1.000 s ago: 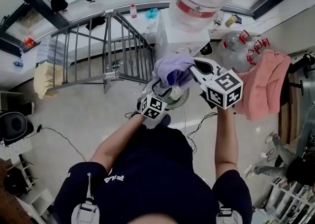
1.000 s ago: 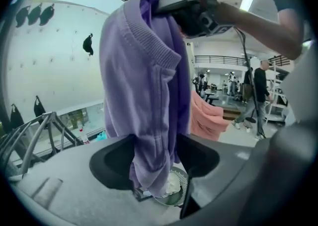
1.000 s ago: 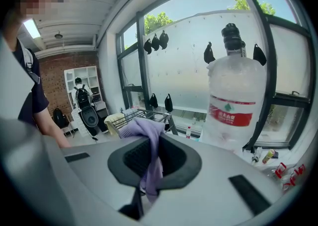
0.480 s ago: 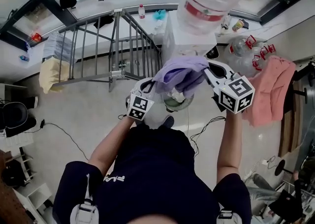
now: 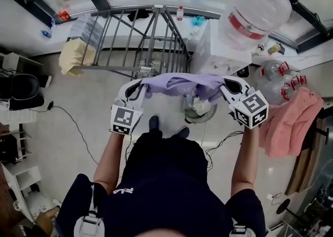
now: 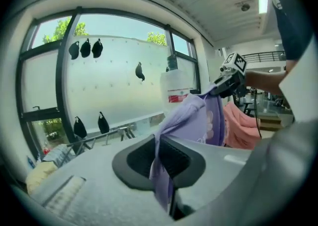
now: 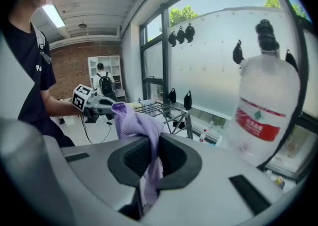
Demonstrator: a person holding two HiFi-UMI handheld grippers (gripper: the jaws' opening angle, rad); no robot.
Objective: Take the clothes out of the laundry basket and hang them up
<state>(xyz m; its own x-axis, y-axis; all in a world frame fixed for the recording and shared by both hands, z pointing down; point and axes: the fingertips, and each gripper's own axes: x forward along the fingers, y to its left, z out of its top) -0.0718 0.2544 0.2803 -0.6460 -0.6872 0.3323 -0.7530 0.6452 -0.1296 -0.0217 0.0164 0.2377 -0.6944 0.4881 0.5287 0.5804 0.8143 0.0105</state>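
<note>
A light purple garment hangs stretched between my two grippers, in front of the person's chest and above the floor. My left gripper is shut on its left end, and the cloth runs pinched out of those jaws. My right gripper is shut on the right end, where purple fabric bunches between its jaws. Below the garment stands a round laundry basket with pale cloth in it.
A metal drying rack stands ahead, with yellow cloth on its left end. A water dispenser with a big bottle is at the right. A pink garment hangs at the far right. Cables lie on the floor.
The garment was bunched at the right gripper; now it is spread wide. My left gripper has taken hold of it and moved left and up, away from the right gripper.
</note>
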